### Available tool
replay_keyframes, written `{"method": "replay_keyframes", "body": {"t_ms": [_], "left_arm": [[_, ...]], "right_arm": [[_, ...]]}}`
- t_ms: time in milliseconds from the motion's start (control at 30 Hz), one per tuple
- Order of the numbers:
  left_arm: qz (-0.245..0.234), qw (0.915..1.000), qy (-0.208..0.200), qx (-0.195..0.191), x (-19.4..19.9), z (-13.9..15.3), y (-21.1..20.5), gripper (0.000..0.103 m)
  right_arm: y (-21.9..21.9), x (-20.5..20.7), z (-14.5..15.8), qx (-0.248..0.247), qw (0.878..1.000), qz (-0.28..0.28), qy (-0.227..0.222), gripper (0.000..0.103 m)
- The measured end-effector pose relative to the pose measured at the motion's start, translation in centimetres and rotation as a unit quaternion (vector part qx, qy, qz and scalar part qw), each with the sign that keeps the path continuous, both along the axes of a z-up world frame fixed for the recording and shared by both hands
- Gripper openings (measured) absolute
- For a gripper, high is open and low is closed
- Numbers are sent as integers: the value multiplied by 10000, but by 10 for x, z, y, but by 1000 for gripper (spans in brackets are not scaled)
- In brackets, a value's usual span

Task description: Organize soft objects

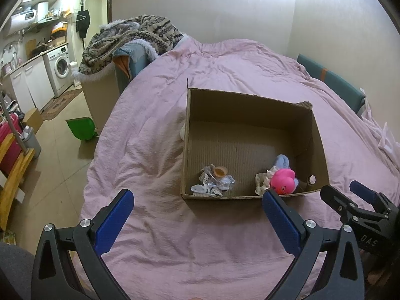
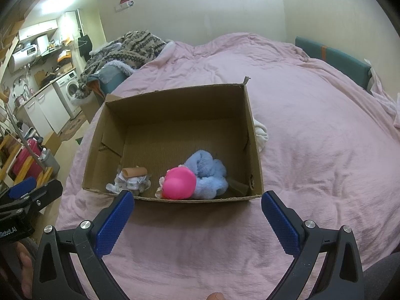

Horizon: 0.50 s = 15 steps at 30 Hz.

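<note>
An open cardboard box (image 1: 250, 105) (image 2: 175, 100) sits on the pink bedspread (image 1: 155, 150) (image 2: 312, 150). Inside, near its front wall, lie a pink squishy toy (image 1: 282, 178) (image 2: 180, 181), a fluffy blue plush (image 1: 282, 161) (image 2: 207, 172), a cream scrunchie (image 1: 262, 182) and a lacy grey-white bundle with a tan piece (image 1: 215, 180) (image 2: 132, 178). A white cloth (image 2: 261, 132) lies outside the box against one side wall. My left gripper (image 1: 197, 197) hovers open in front of the box, empty. My right gripper (image 2: 197, 198) (image 1: 350, 190) is open too, just short of the front wall.
A patterned knit blanket and fur-trimmed coat (image 1: 130, 37) are heaped at the bed's far left. A green dustpan (image 1: 81, 128), a grey bin (image 1: 31, 141) and a wooden rack (image 1: 15, 170) stand on the floor to the left. A teal headboard (image 1: 332, 82) runs along the right.
</note>
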State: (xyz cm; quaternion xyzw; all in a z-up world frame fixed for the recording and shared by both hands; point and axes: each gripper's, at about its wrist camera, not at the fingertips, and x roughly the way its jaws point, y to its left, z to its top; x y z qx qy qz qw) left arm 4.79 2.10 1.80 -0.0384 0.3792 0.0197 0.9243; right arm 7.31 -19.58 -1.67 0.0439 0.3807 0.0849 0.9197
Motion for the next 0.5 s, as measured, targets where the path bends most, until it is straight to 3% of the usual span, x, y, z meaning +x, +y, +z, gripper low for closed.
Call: {"method": "replay_keyframes", "body": {"t_ms": [500], "left_arm": [[-5,10000,7,-5,-1,-1,1,102]], "right_arm": [[-1,0,2,30,10000,-16,-17,103]]}}
